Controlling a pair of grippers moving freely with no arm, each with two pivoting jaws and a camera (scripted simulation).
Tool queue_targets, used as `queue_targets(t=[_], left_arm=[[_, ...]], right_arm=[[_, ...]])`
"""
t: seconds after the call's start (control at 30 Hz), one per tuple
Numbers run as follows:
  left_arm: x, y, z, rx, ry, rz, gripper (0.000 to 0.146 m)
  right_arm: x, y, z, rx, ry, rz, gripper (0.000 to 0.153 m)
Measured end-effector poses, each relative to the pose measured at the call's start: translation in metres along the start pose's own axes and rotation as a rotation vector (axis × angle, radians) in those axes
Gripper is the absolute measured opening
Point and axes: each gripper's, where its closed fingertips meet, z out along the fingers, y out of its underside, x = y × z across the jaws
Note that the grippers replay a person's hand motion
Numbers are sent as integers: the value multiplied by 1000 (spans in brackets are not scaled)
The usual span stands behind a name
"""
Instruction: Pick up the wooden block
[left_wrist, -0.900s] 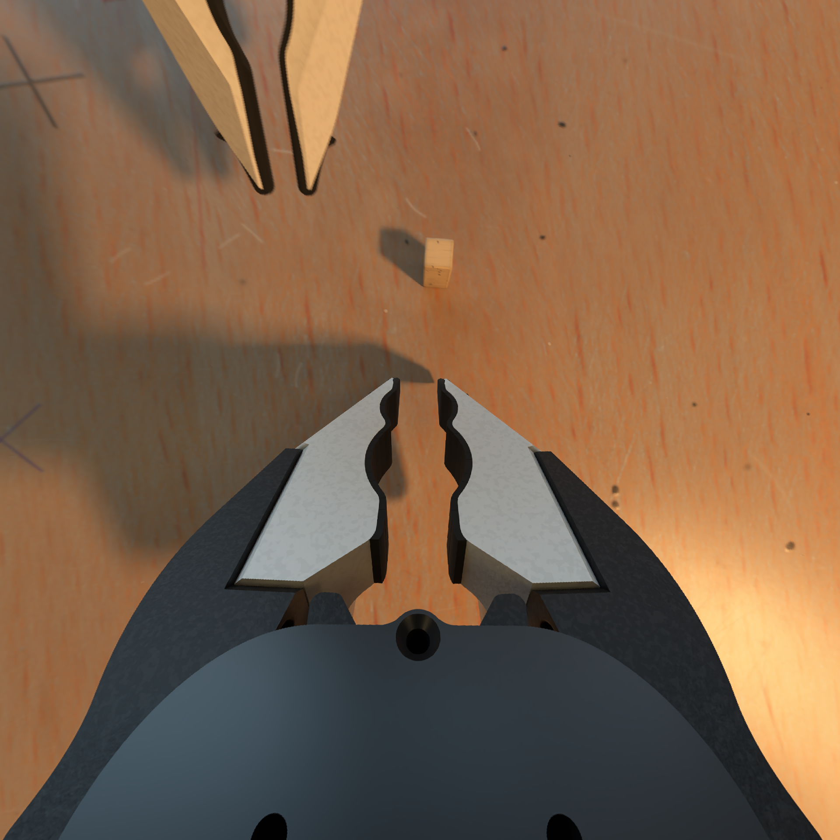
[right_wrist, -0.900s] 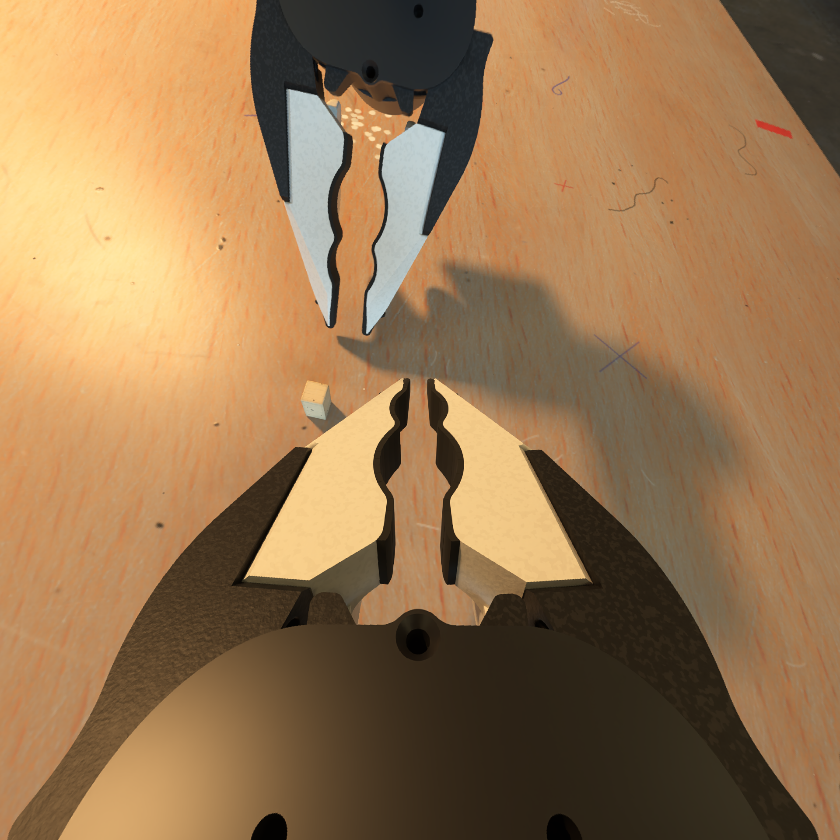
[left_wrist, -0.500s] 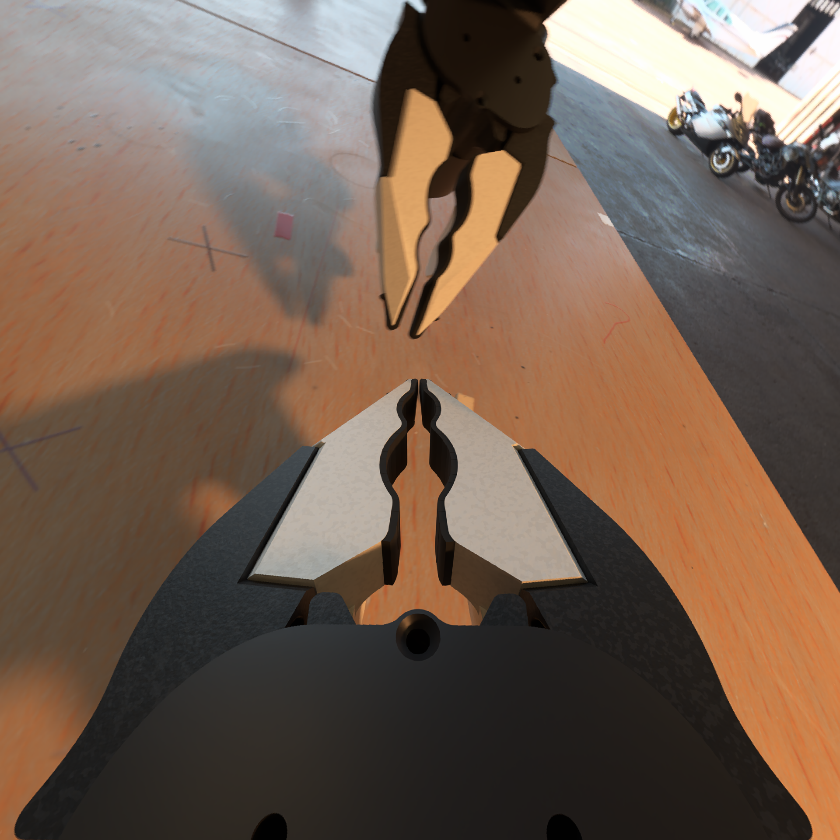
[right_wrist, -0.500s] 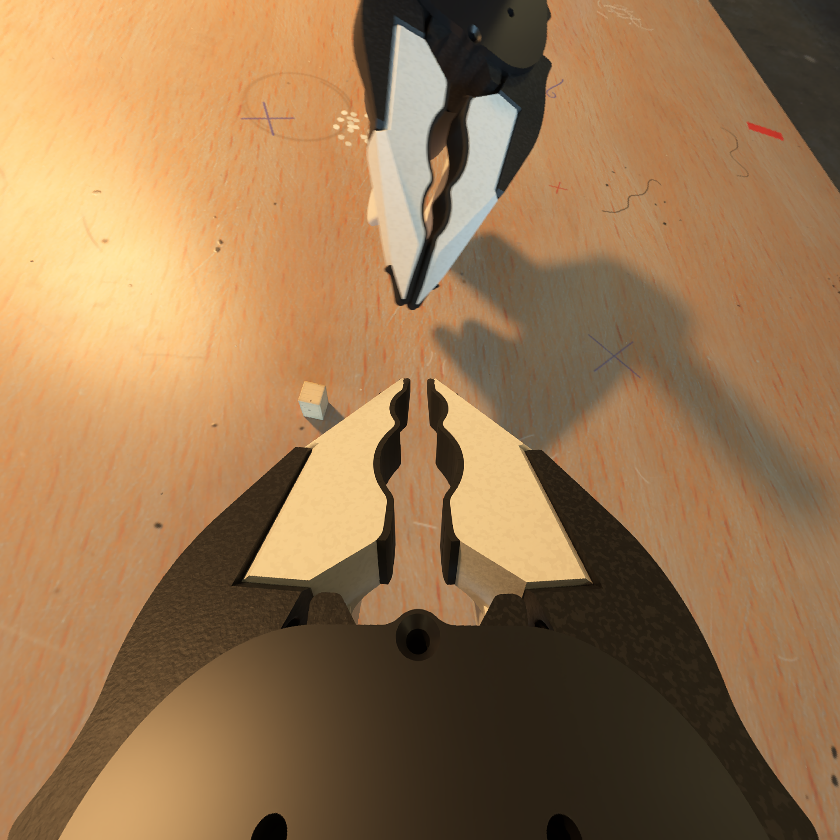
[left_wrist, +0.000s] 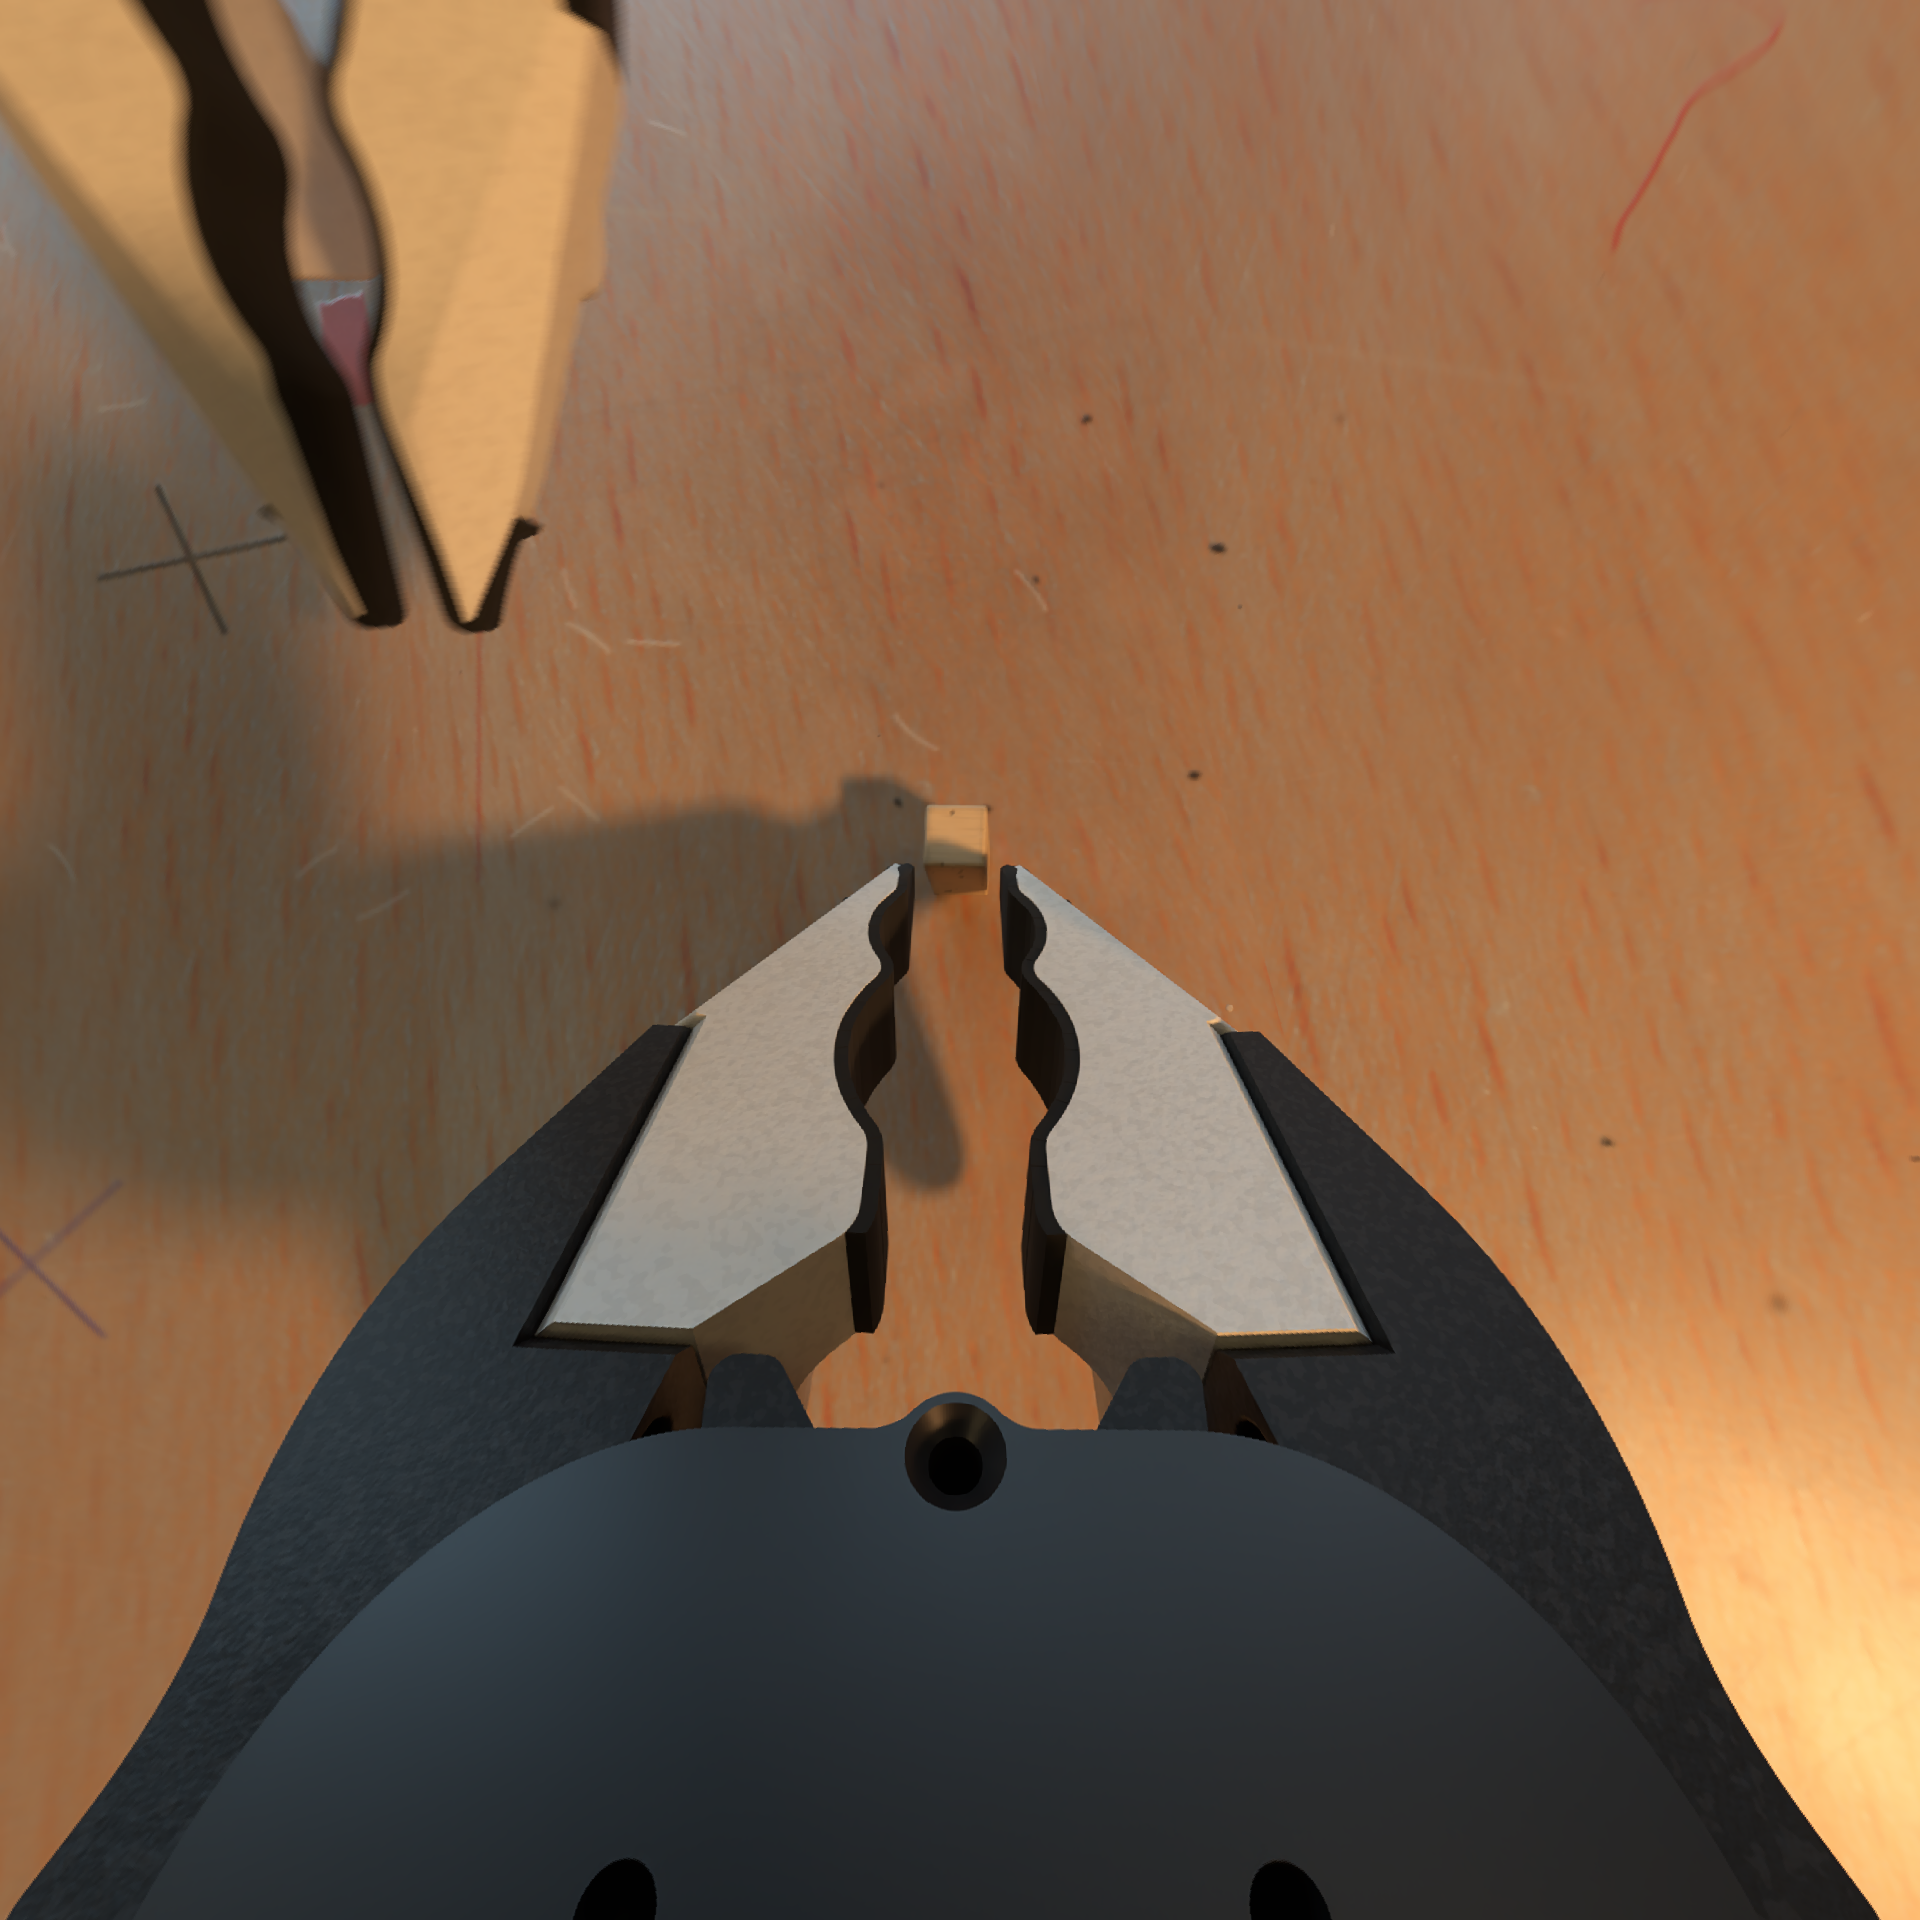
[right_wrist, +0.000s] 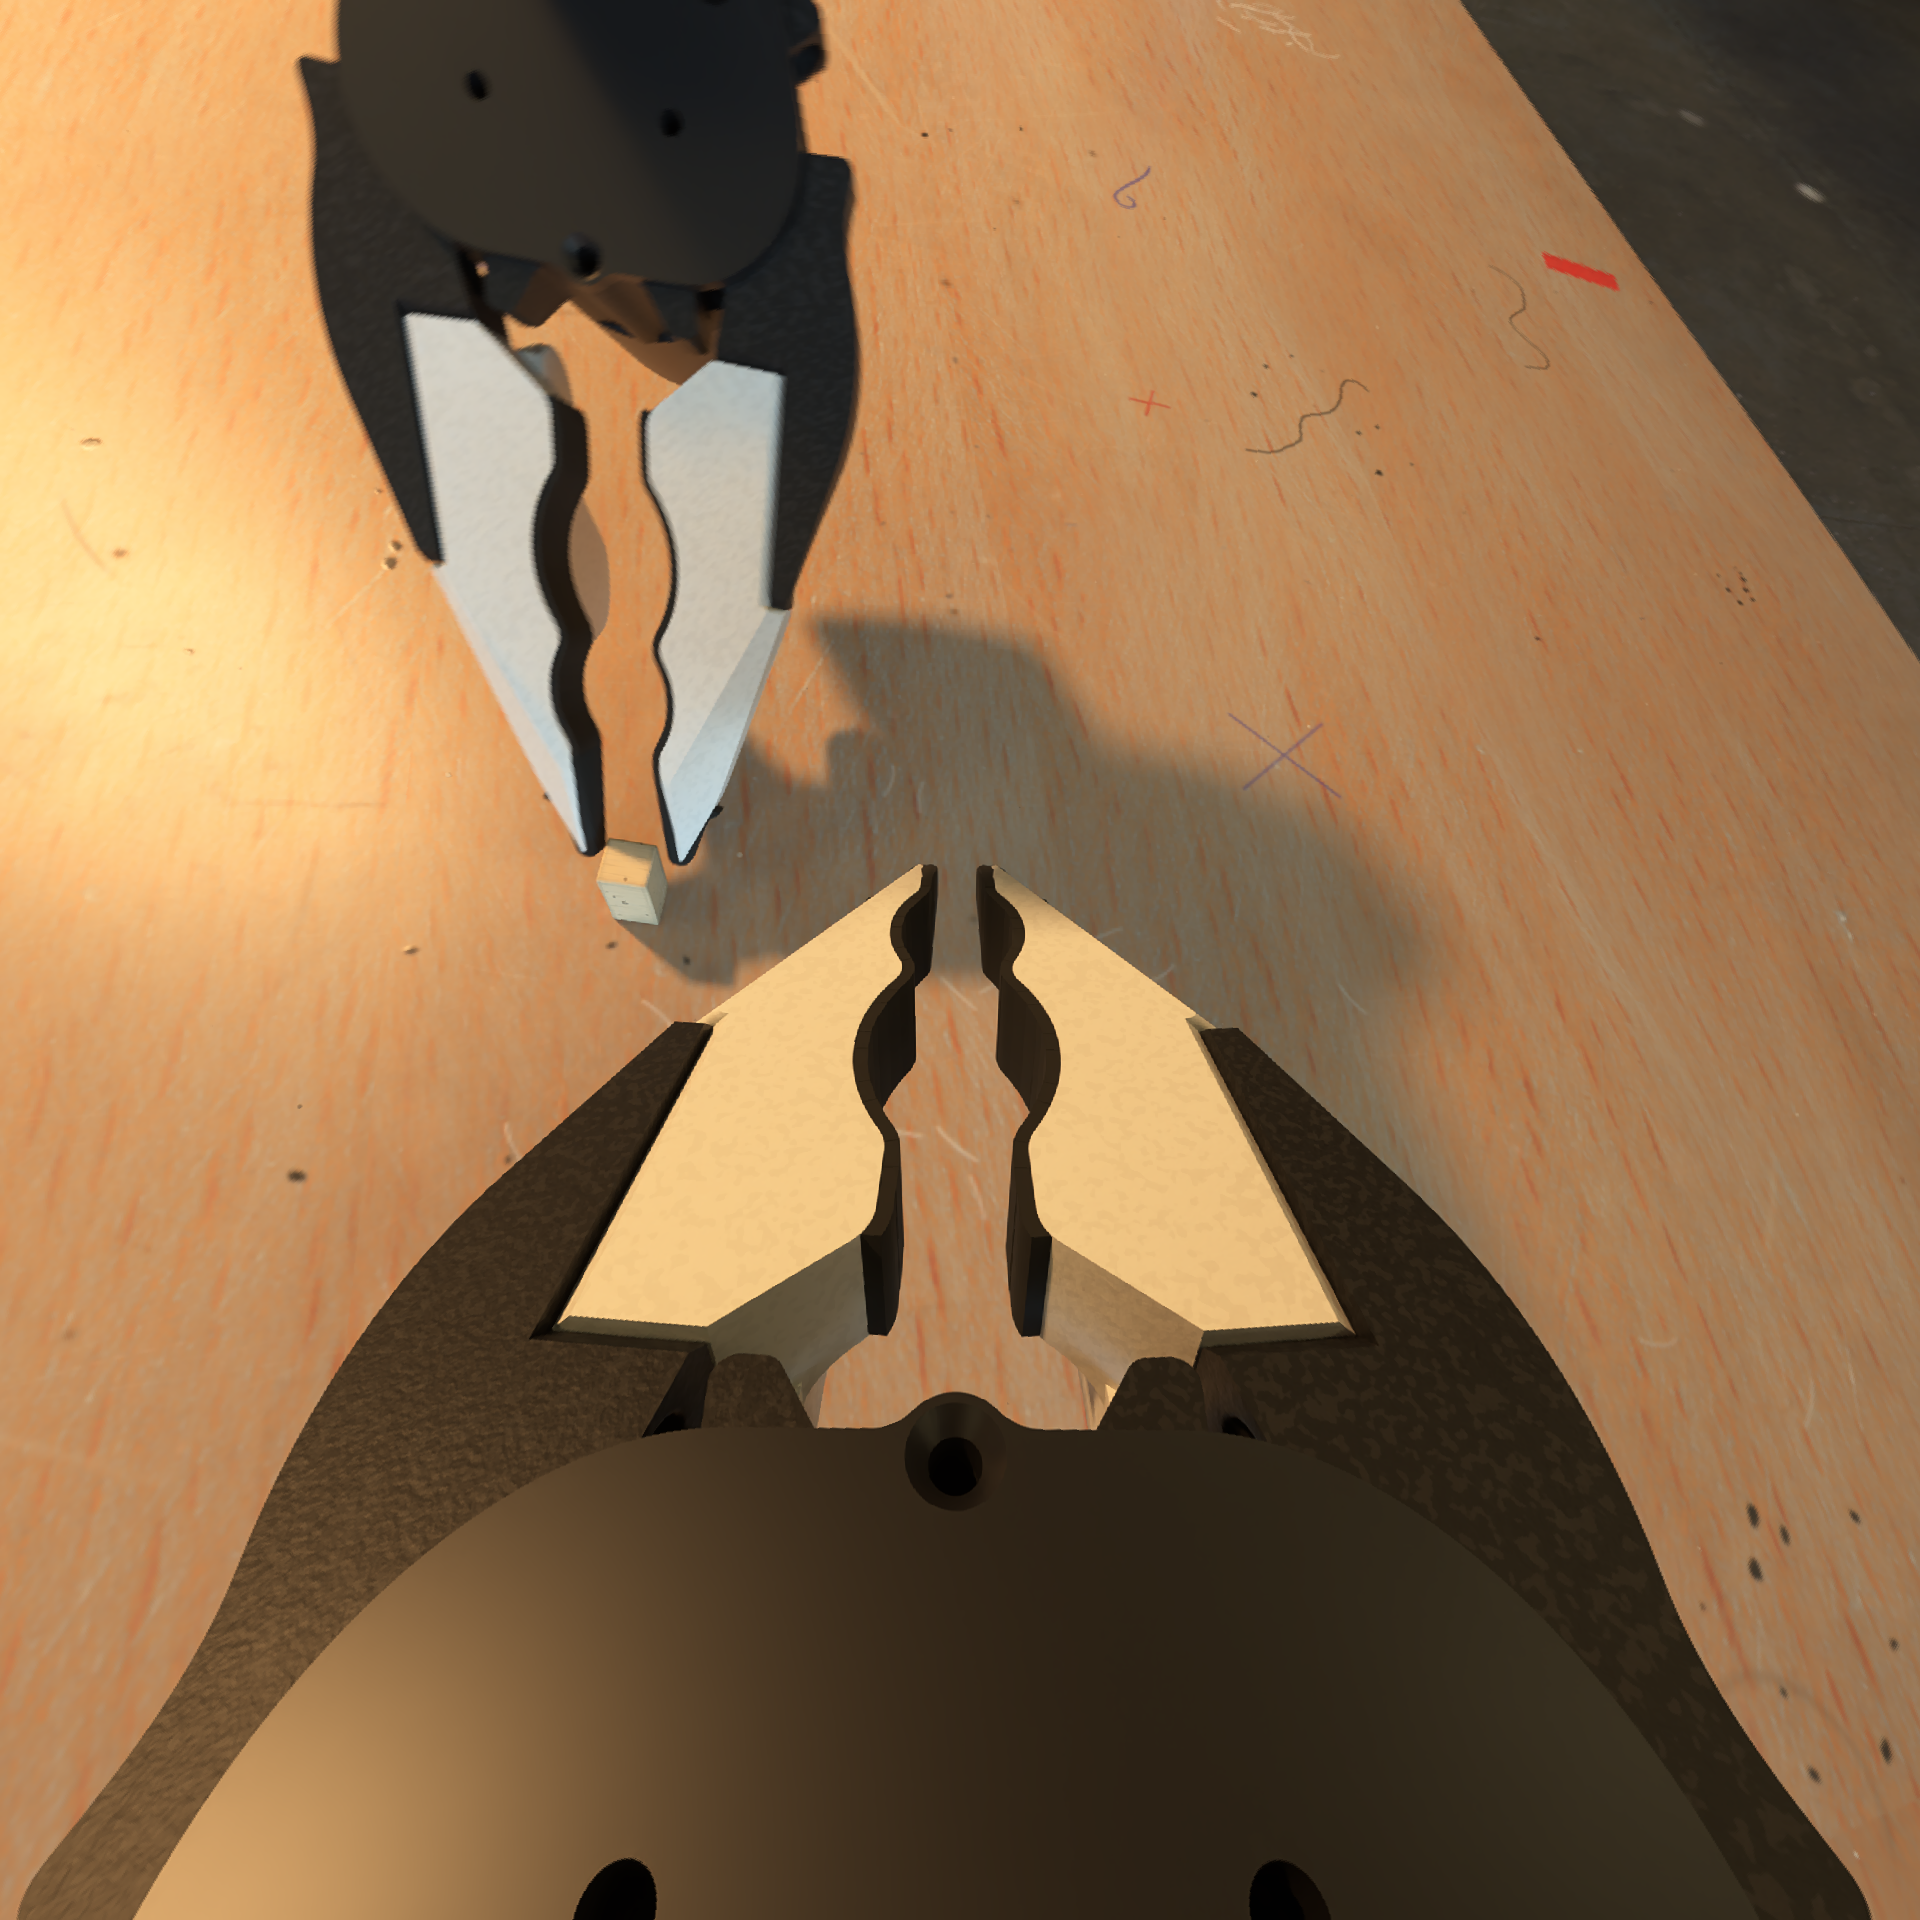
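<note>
Left wrist view shows the left claw with its jaws parted and nothing between them, the small wooden block sitting on the desk right at the mouth of the gap, just beyond the two tips. From the right wrist view the same claw points steeply down at the block, its tips just above the block's top edge and the block not yet inside the gap; whether a tip already touches it I cannot tell. The gap looks only a little wider than the block, so the main risk, as I judge it, is a tip landing on the block's top or on a corner instead of sliding past its sides, which would push or tip the cube and skid it across the smooth desk. A block this small and light would shift from a slight nudge. Closing too early, while only the very tips overlap it, could squeeze it out forward. Pressing down too far could jam the tips into the desk. The right claw hangs nearby, released and empty, its jaws only narrowly apart, a little to one side of the block; if it drifts toward the block it could collide with the left claw.
</note>
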Motion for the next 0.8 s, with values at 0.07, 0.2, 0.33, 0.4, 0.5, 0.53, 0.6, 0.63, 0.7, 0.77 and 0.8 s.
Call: queue_targets(t=[0.07,0.2,0.33,0.4,0.5,0.53,0.6,0.63,0.7,0.77,0.8], left_arm=[[2,0,6,-53,-31,62,20],[-1,-1,10,-134,-70,100,16],[-6,-5,7,-93,-22,-29,11],[-10,-16,0,49,78,-215,11],[-22,-36,-19,295,268,-483,11],[-26,-42,-27,371,332,-559,11],[-35,-54,-43,538,470,-706,11],[-39,-59,-50,617,539,-775,11],[-46,-65,-60,731,635,-865,11],[-50,-68,-63,789,674,-912,11],[-52,-68,-62,804,678,-926,11]], right_arm=[[1,1,-2,0,6,2,7],[3,4,-5,-4,15,6,7],[3,6,-9,1,11,14,7],[-1,9,-10,-4,-11,17,7],[-8,13,-9,-9,-48,10,7],[-10,13,-7,-6,-62,6,7],[-15,12,-5,4,-82,0,7],[-16,11,-3,12,-86,0,7],[-18,9,2,25,-90,3,7],[-21,5,8,48,-92,4,7],[-22,1,10,74,-95,8,7]])
